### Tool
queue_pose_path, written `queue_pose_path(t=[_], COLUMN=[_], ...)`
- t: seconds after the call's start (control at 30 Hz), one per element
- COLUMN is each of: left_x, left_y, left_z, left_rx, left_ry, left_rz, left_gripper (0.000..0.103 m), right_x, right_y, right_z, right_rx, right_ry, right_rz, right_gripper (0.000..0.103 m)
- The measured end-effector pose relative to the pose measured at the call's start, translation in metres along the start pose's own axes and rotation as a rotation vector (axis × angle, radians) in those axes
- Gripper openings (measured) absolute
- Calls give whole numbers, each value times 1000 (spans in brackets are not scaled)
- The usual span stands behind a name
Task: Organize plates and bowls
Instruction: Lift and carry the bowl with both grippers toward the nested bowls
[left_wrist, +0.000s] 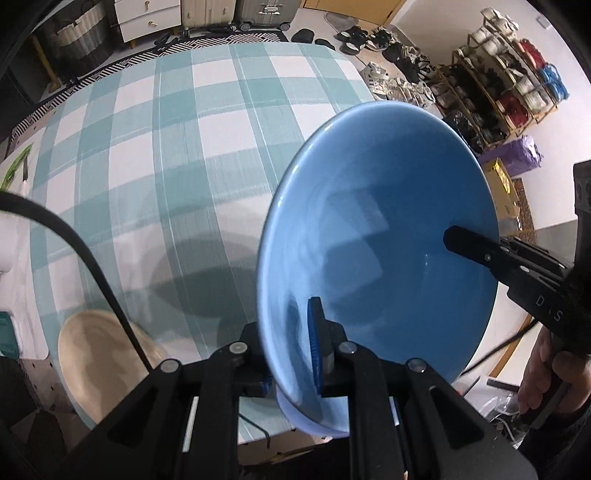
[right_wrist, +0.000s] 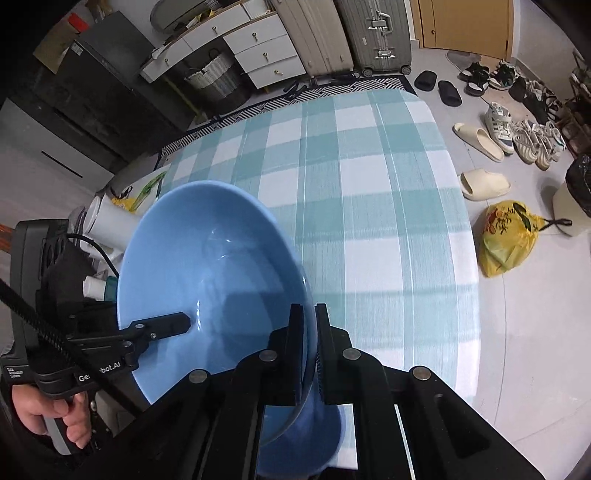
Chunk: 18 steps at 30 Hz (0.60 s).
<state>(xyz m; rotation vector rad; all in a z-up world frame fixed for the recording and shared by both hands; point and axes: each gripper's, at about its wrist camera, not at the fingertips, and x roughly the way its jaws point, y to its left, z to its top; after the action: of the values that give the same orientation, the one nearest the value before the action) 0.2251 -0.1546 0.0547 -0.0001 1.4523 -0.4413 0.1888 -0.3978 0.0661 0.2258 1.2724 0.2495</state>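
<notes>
A blue bowl (left_wrist: 376, 236) is held in the air above the checked tablecloth (left_wrist: 177, 140), gripped on opposite rims by both grippers. My left gripper (left_wrist: 291, 354) is shut on its near rim; one blue-padded finger lies inside the bowl. My right gripper (right_wrist: 310, 354) is shut on the other rim of the same bowl (right_wrist: 210, 280). The right gripper's finger shows inside the bowl in the left wrist view (left_wrist: 476, 247), and the left gripper's finger in the right wrist view (right_wrist: 166, 325). A cream bowl (left_wrist: 99, 362) sits on the table at lower left.
The table (right_wrist: 369, 192) carries a teal and white checked cloth. Bottles and clutter (right_wrist: 107, 225) lie past its left edge. Shoes (right_wrist: 509, 136), a yellow bag (right_wrist: 509, 240), suitcases (right_wrist: 380, 33) and a shoe rack (left_wrist: 509, 85) stand on the floor around.
</notes>
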Motion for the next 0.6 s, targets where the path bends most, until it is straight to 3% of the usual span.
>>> queue_pose_path(t=[0.4,0.6], left_x=[21,41], left_y=[-12,-17], left_z=[-66,-94], left_rx=[9,34], left_ry=[36,-14], left_rz=[2,90], left_gripper=[13,13], right_x=[8,36], right_y=[2,-1], right_z=[-67,-92], right_rx=[10,16], right_ry=[31,66], right_rz=[-4,-18], right_gripper=[6,6])
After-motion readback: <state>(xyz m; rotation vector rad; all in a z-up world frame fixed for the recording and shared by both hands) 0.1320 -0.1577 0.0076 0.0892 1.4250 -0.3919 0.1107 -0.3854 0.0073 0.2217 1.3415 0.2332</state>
